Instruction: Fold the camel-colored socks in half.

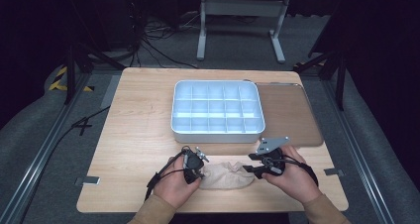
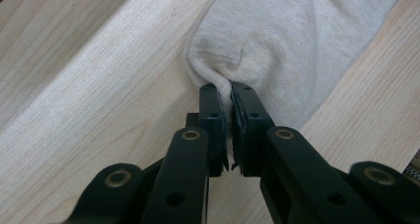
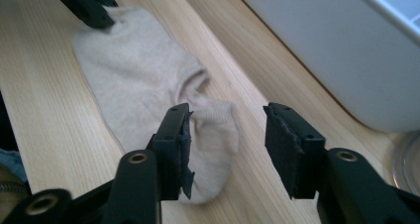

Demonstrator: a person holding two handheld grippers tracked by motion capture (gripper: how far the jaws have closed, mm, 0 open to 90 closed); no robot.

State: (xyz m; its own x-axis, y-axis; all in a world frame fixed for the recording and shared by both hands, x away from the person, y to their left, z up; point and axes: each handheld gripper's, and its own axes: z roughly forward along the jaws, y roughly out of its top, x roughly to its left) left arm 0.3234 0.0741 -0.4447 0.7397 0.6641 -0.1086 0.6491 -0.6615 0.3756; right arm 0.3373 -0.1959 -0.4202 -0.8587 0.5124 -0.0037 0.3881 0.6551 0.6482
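Pale wooden table [image 1: 133,135] across the middle of the high view, grain running left to right, corners rounded. Around it, grey carpet [image 1: 376,149] and metal floor rails; at the top of the frame, a white frame stand [image 1: 242,16] and a tangle of black cables [image 1: 153,40] against a dark room. Yellow-and-black striped tape [image 1: 62,80] at the upper left.

White compartment tray [image 1: 217,110] at the centre of the table, divided into many small cells. Brownish flat lid [image 1: 289,115] touching its right side.

Beige sock [image 1: 228,177] lying flat near the bottom edge of the table, between the two hands. Left gripper [image 2: 232,92] at the bottom centre of its own view, jaws pinched together on a fold of the sock's [image 2: 297,40] end, fabric puckered between them. Right gripper [image 3: 228,130] low in its own view, jaws set well apart, the left jaw resting on the sock's [image 3: 138,80] other end, the right jaw over bare wood just beside it. Grey wall of the tray [image 3: 317,50] at the upper right there.
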